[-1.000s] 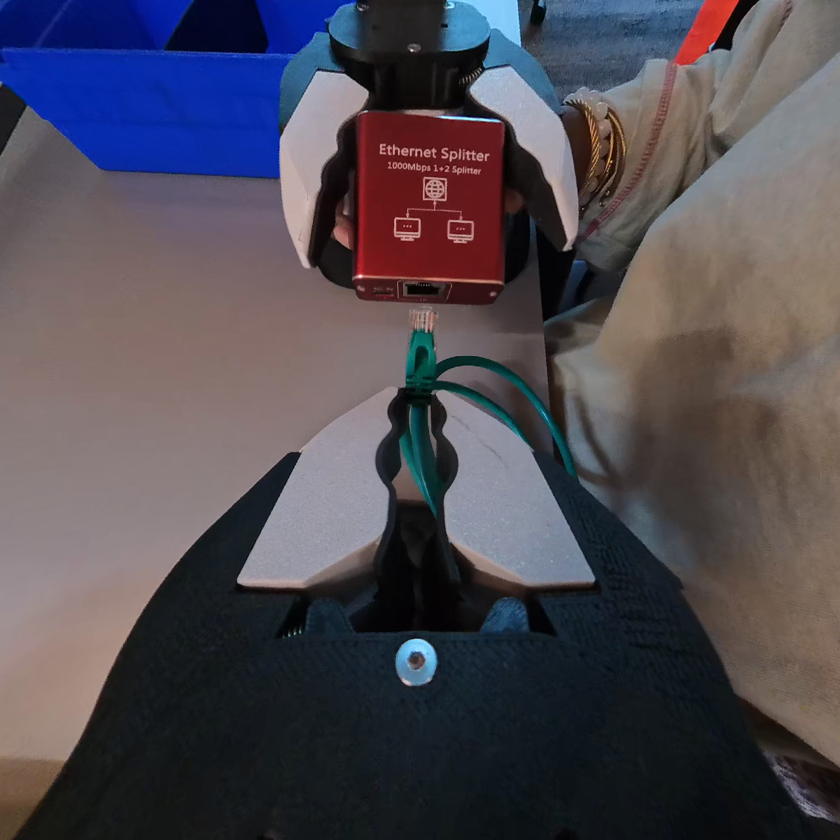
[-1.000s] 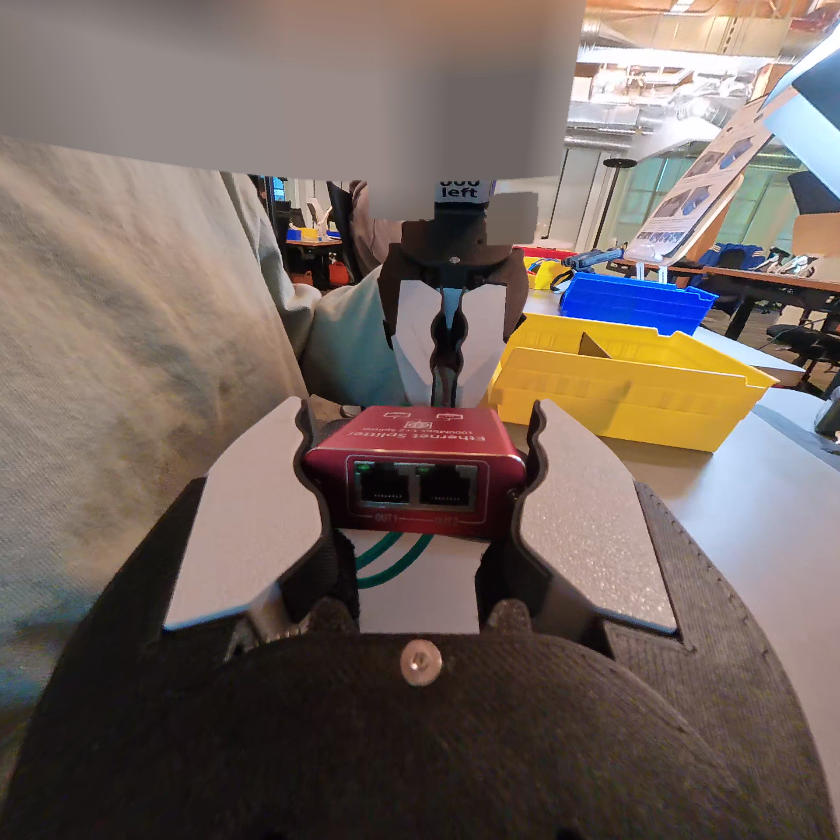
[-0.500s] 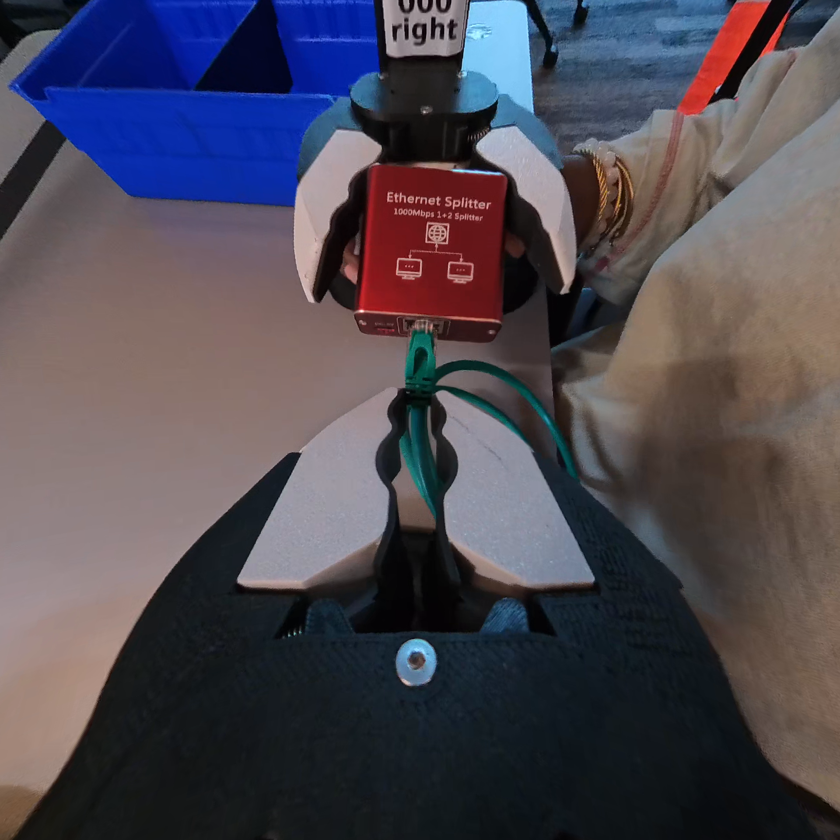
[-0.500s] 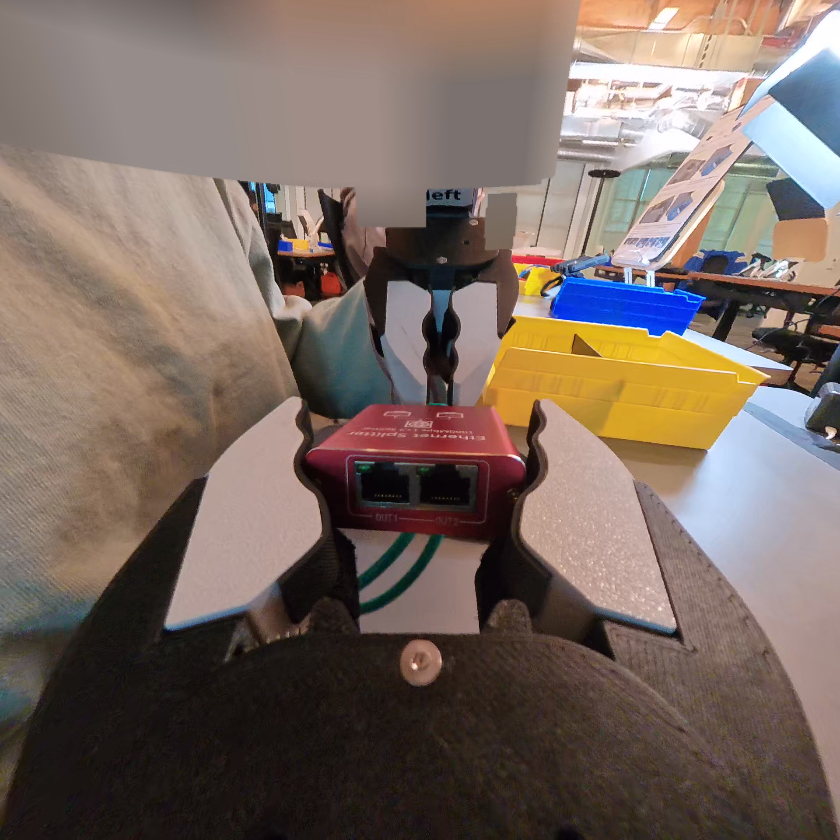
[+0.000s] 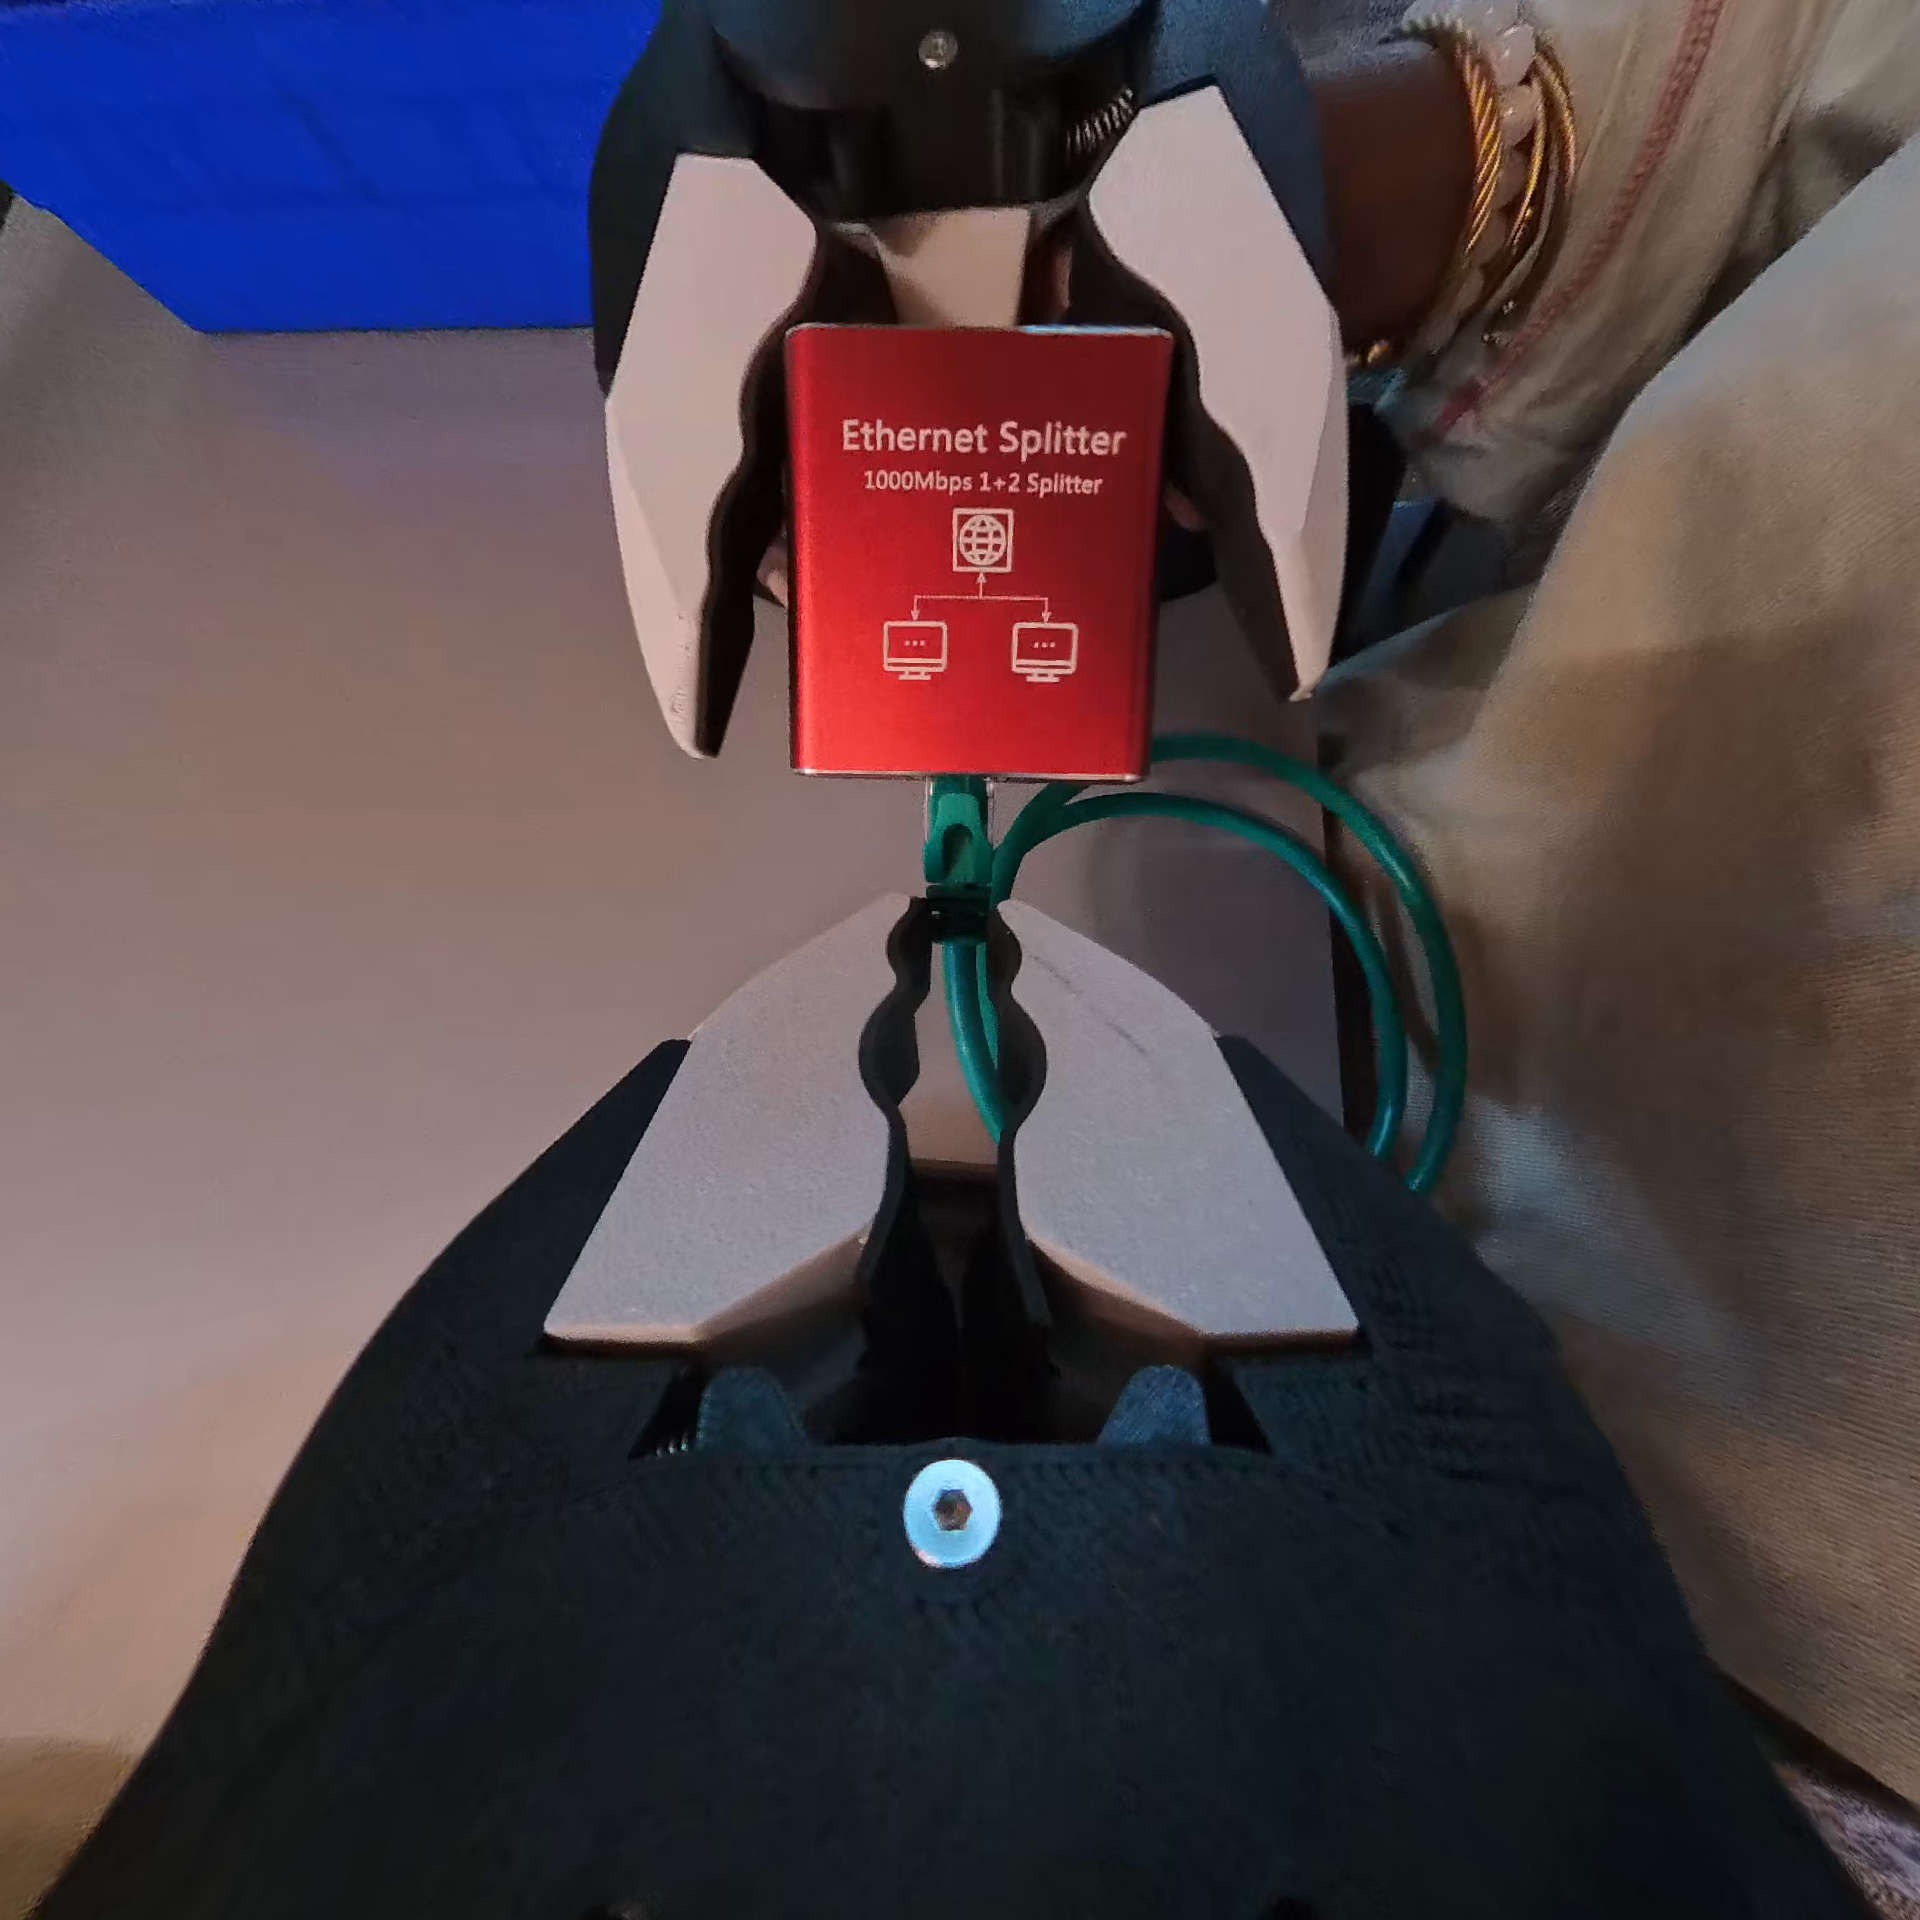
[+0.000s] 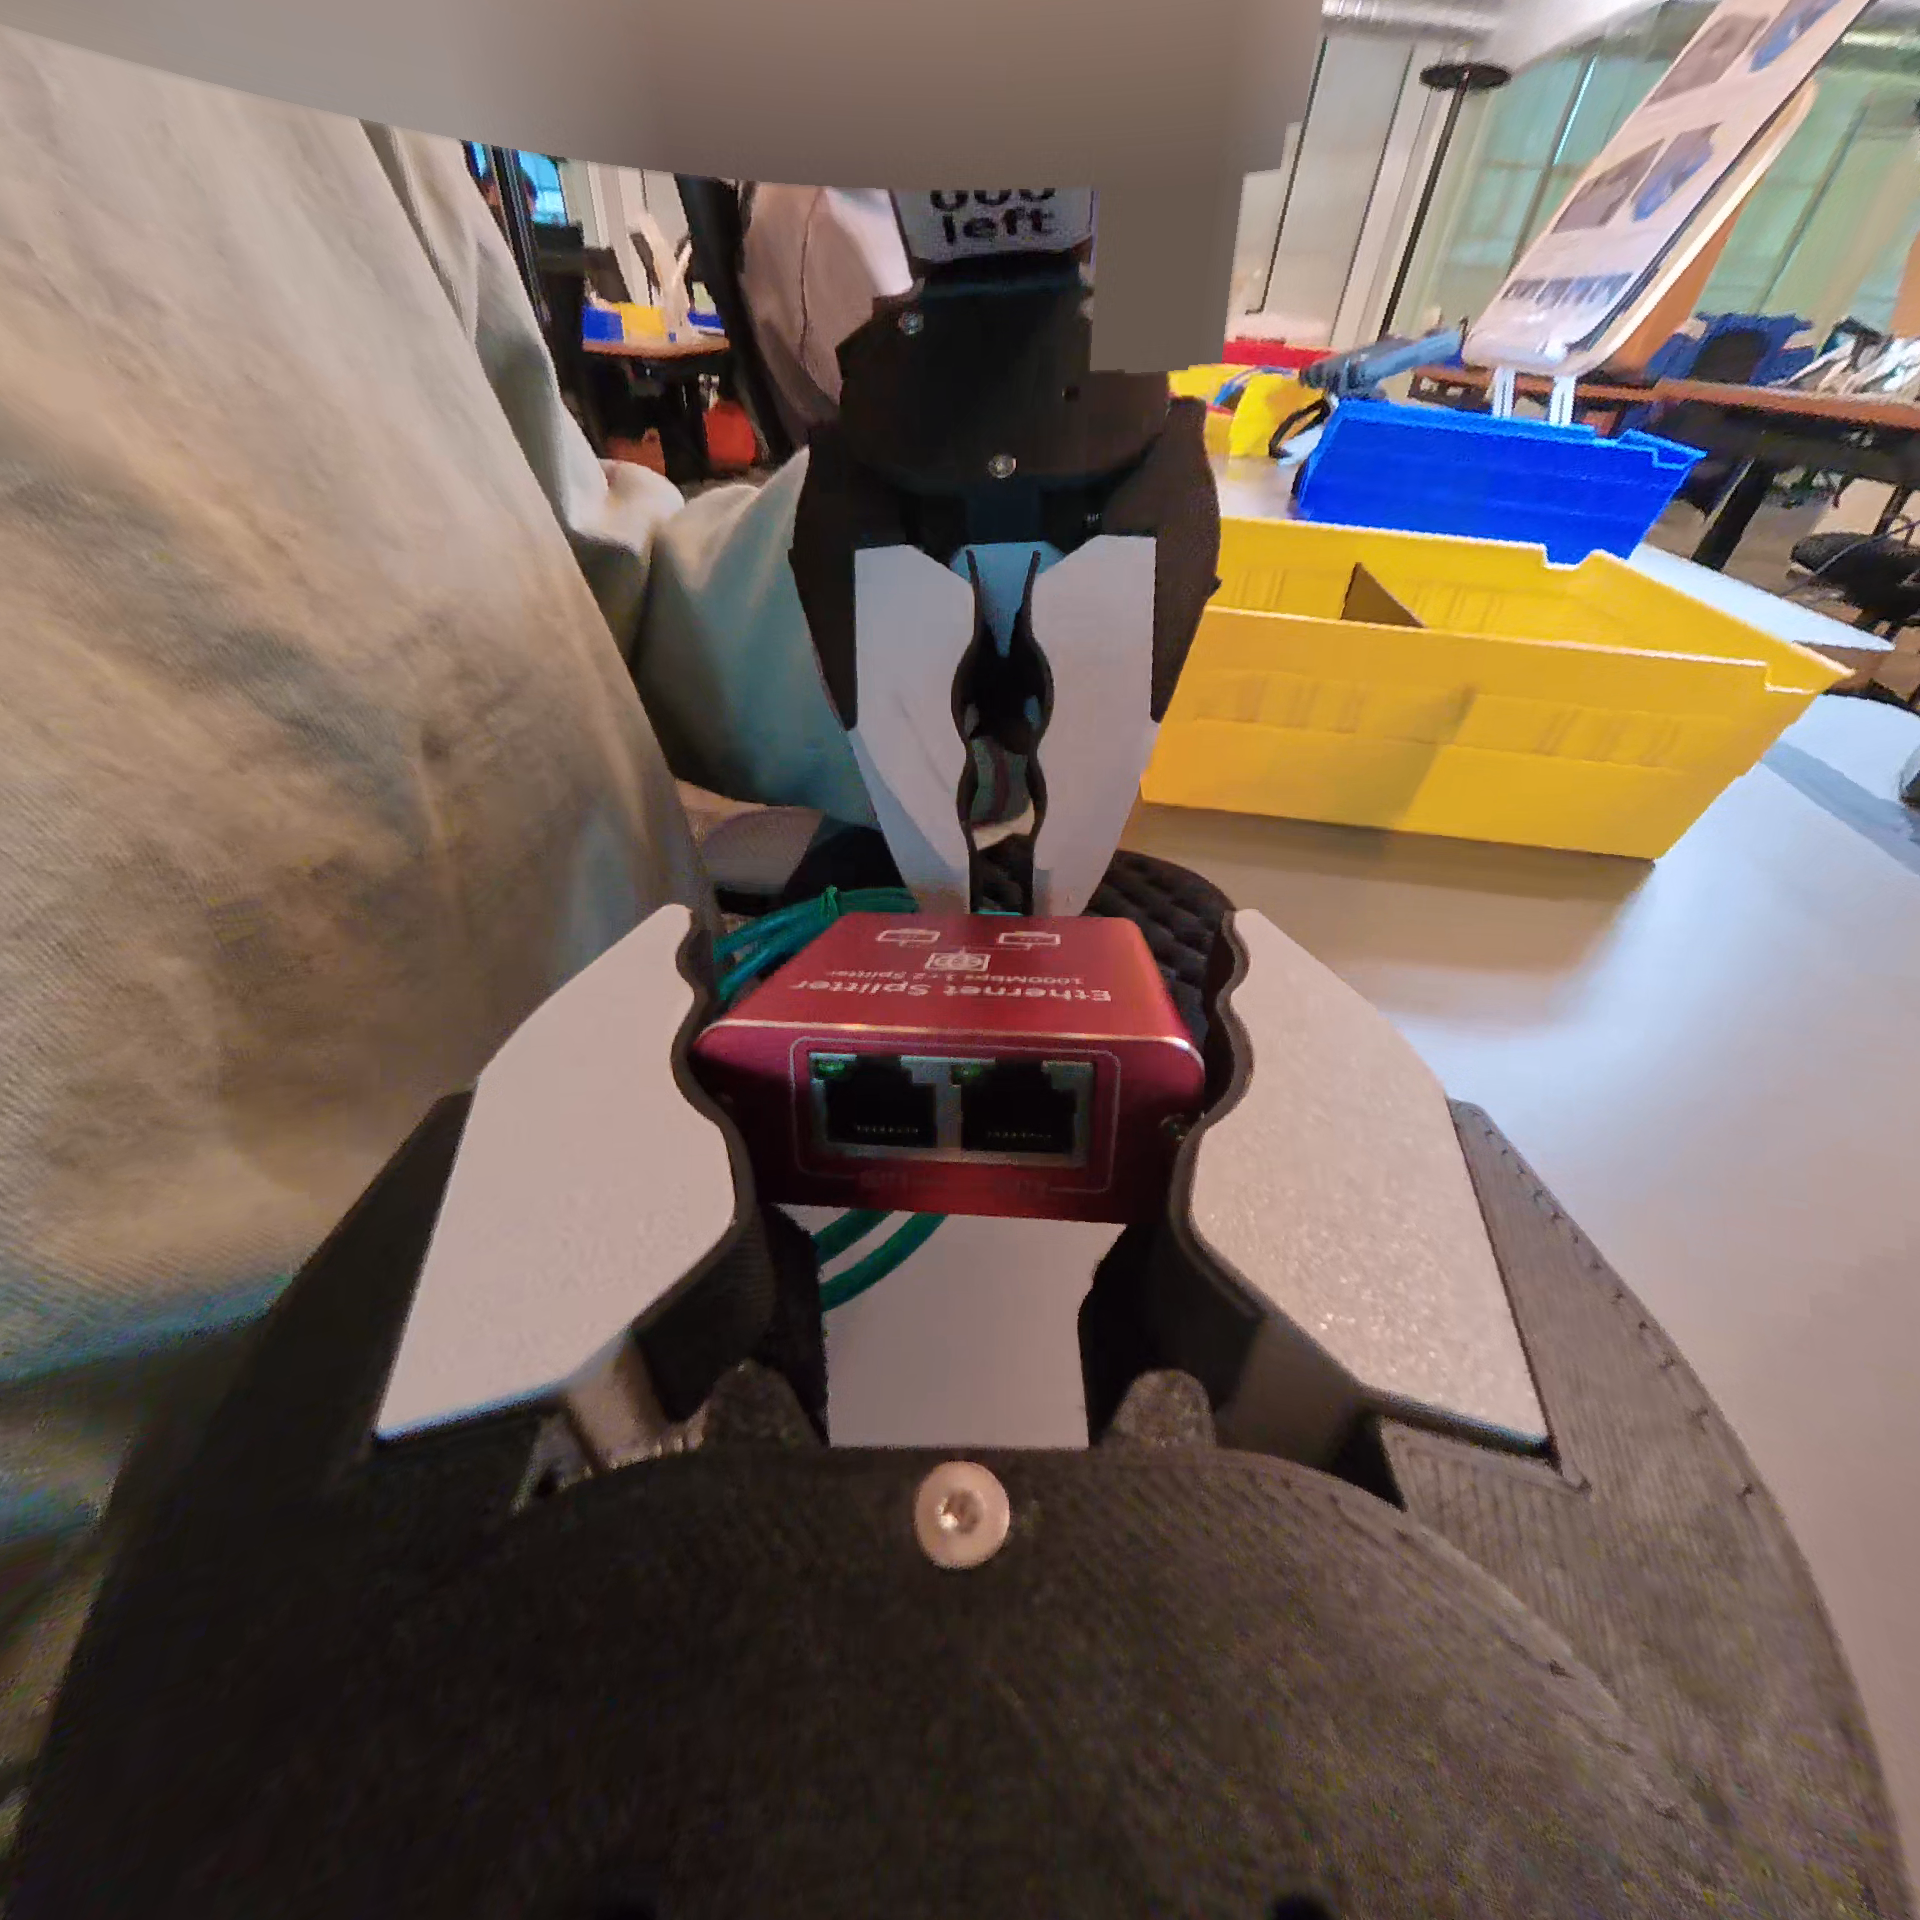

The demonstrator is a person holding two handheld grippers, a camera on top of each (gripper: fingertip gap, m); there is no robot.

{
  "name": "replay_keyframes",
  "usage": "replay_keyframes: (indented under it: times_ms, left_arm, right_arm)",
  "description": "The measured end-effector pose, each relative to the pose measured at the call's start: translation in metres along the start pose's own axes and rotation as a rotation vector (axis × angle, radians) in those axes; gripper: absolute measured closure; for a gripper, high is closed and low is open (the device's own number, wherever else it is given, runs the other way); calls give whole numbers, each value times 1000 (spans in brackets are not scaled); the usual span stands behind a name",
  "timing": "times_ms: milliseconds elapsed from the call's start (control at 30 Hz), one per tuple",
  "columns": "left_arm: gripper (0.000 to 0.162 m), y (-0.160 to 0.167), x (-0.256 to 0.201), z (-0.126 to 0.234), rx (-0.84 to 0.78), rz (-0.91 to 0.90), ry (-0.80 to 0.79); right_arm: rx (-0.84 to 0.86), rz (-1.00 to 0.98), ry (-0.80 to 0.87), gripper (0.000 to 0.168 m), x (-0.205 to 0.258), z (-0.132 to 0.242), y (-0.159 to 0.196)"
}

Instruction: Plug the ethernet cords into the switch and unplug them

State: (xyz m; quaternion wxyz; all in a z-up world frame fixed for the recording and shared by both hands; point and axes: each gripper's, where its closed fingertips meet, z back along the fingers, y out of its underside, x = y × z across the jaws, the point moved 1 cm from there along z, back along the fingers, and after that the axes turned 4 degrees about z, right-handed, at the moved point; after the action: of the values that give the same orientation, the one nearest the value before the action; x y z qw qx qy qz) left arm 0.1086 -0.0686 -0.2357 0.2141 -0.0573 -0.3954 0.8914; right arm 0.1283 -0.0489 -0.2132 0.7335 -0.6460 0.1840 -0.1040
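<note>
Two grippers meet above the table (image 5: pixel 312 831).
Right gripper (image 6: pixel 961 1081) squeezes the red switch (image 5: pixel 977 551); left gripper (image 5: pixel 956 920), nearly closed, pinches the green cord (image 5: pixel 961 852), whose plug sits in the switch's port.

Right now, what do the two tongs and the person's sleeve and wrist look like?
Both the left tongs and the right tongs share one design: a black, rough-textured printed body, a silver screw at the centre, and two pale grey wedge-shaped fingers with wavy black inner pads. A white tag with dark writing sits above the left tongs. The person wears a beige sleeve with reddish stitching and gold bracelets.
</note>
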Motion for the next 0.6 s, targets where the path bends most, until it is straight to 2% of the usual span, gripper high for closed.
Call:
replay_keyframes:
  times_ms: [100, 233, 300, 433, 600]
  left_arm:
    - [153, -3, 5, 2, -37, 16, -3]
    - [149, -18, 13, 10, -183, 75, 2]
    - [126, -32, 19, 22, -321, 130, 3]
    - [99, -33, 37, 40, -498, 128, -160]
    - [95, -28, 33, 39, -576, -24, -359]
  right_arm:
    - [-1, -2, 15, 77, -3, 2, 2]
    - [-52, 42, 66, 77, -11, 9, -14]
    - [-52, 85, 105, 77, -16, 12, -24]
    - [-82, 117, 154, 78, -23, 19, -40]
    - [-108, 122, 189, 78, -28, 24, -45]
